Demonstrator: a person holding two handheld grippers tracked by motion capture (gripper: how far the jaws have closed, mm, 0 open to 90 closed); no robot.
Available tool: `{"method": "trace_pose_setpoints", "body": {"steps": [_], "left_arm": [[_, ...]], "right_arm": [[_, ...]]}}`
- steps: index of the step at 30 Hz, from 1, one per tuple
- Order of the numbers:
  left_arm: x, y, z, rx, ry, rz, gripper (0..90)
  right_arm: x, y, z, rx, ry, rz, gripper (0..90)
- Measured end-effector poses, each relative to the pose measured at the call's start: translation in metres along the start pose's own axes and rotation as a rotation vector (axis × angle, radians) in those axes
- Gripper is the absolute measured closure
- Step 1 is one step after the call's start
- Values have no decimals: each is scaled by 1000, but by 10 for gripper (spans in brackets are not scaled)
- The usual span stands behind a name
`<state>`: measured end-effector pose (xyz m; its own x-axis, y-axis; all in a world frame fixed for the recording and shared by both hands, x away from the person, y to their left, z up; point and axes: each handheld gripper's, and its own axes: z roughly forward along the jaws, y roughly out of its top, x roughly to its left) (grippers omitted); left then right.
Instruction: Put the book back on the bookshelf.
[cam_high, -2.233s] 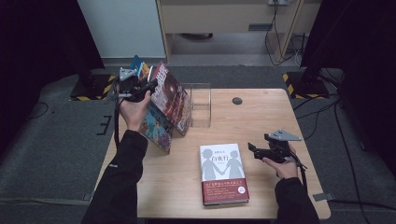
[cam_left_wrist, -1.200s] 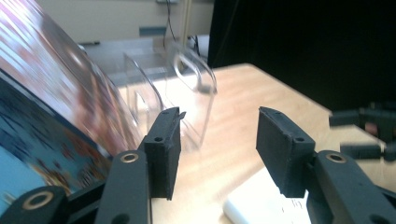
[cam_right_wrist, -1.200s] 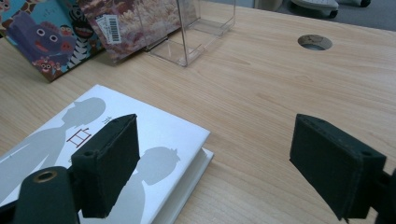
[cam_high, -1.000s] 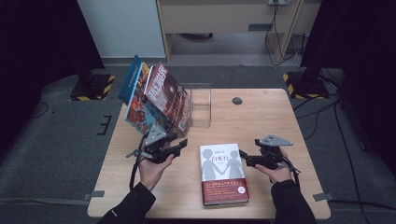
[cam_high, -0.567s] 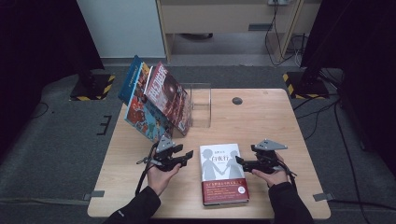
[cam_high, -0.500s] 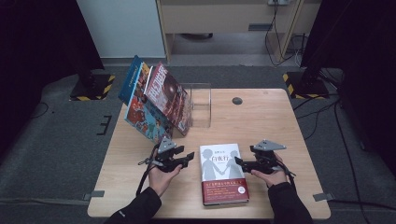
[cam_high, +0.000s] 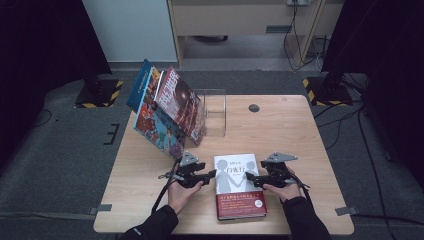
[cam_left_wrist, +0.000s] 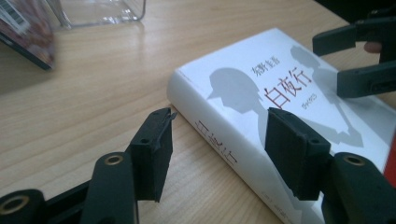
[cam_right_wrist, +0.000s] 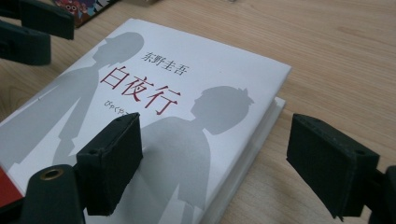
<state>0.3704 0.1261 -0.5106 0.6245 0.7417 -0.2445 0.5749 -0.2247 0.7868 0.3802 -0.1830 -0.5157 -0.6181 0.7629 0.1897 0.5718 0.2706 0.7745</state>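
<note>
A thick white book (cam_high: 238, 185) with grey silhouettes, red title characters and a red band at its near end lies flat on the wooden table (cam_high: 300, 135). My left gripper (cam_high: 212, 174) is open at the book's left side. In the left gripper view the left gripper (cam_left_wrist: 224, 149) straddles the spine edge of the book (cam_left_wrist: 261, 93), one jaw over the table and one over the cover. My right gripper (cam_high: 250, 179) is open at the book's right side. In the right gripper view the right gripper (cam_right_wrist: 219, 158) spans the page edge of the book (cam_right_wrist: 187, 84).
Several colourful books (cam_high: 167, 112) lean to the left at the table's back left, against a clear acrylic stand (cam_high: 214, 114). A small black round disc (cam_high: 254, 107) lies on the table behind the stand's right side. The opposite gripper (cam_left_wrist: 364, 56) shows past the book.
My left gripper came down from the leaning books to the white book's left edge. My right gripper moved left to the book's right edge. The book stayed flat.
</note>
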Motion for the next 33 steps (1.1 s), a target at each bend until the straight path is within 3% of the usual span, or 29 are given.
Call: {"method": "trace_pose_setpoints", "body": {"steps": [6, 16, 23, 29, 33], "left_arm": [[-6, -2, 5, 21, -4, 18, 405], [-4, -4, 7, 13, -11, -10, 378], [-3, -5, 8, 11, -18, -24, 371], [-2, -5, 7, 10, -21, -34, 358], [-1, -5, 8, 9, -24, -36, 357]], "right_arm": [[0, -2, 3, 2, 34, 45, 187], [3, -1, 8, 15, 78, 86, 188], [4, 2, 6, 36, 72, 58, 188], [4, 8, -4, -28, 84, 41, 240], [5, 9, -1, -15, 97, 43, 246]]}}
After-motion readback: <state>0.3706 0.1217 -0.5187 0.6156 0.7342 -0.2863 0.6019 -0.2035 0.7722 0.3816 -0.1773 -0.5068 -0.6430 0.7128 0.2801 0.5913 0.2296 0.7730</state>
